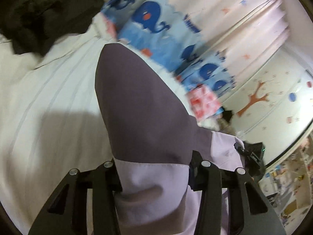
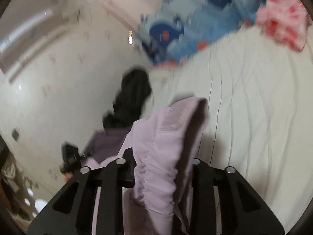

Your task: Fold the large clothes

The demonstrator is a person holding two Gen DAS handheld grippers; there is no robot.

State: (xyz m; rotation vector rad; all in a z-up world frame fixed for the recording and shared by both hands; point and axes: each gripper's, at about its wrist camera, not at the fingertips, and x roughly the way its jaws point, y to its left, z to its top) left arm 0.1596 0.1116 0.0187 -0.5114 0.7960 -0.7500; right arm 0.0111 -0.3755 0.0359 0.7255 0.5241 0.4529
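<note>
Garment: I hold the lilac garment [image 1: 156, 186] lifted over the white bed [image 1: 49, 98], so it hangs free for the fold.
Left hand-held gripper [image 1: 154, 176]: pinching a flat edge.
Right hand-held gripper [image 2: 162, 176]: pinching a gathered edge.
Left view only: dark clothes [image 1: 45, 13] at far left.
Right view only: the gathered seam.

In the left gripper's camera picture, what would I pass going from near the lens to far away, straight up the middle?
left gripper → lilac cloth held between its fingers → dark purple cloth hanging over the white bed sheet → blue whale-print blanket → pale curtain.
</note>
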